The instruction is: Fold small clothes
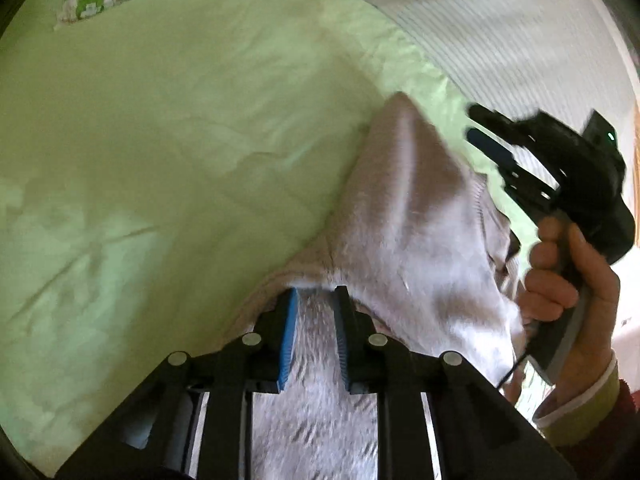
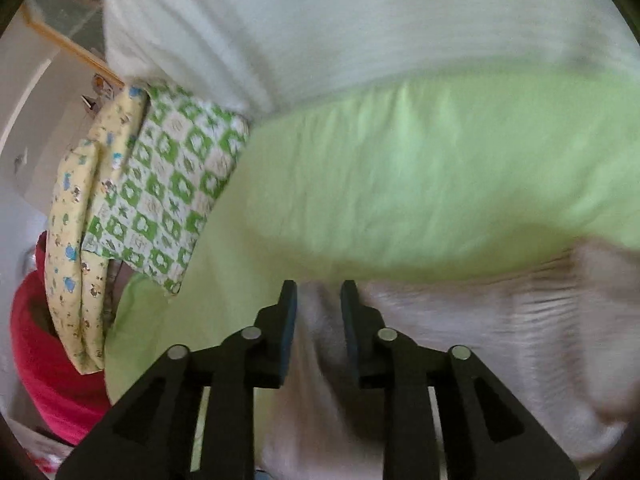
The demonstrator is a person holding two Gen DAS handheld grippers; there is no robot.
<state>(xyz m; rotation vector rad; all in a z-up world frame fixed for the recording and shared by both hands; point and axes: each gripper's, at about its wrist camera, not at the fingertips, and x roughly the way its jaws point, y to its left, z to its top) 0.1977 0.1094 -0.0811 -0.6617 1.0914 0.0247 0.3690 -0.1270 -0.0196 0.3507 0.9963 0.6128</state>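
Green sheet (image 1: pixel 160 120) all over the bed, a bit wrinkly. On top of it, near the close edge, one cloth (image 1: pixel 420 220): pale, pinkish white, soft and fuzzy looking. Pulled up into a tall point in the left view, with folds running down from the tip. Flat and spread out wide in the right view, but too blurry there to see much.

Two grippers, both black with blue pads. Left gripper (image 1: pixel 316 300) with jaws close together, pinching a strip of the cloth between the pads. Right gripper (image 2: pixel 319 292) with jaws a little apart; cloth seen in the gap, but not squeezed. In the left view, its tips up over the sheet and clear of the cloth. One hand (image 1: pixel 568 280) seen, wrapped round the right gripper's handle, with a pale cuff and a red sleeve (image 1: pixel 624 404) behind it.

Around the bed: one big white striped blanket (image 2: pixel 320 20), bunched up at the far side, just past the sheet. One pillow (image 2: pixel 172 184) with green and white squares, lying on a corner of the sheet. Beside it, one yellow pad (image 2: pixel 76 240) with little pictures, folded in two and hanging off the edge. Under that, one red thing (image 2: pixel 48 360); cannot tell what. Nothing lying on the cloth, and bare sheet all round its far side.
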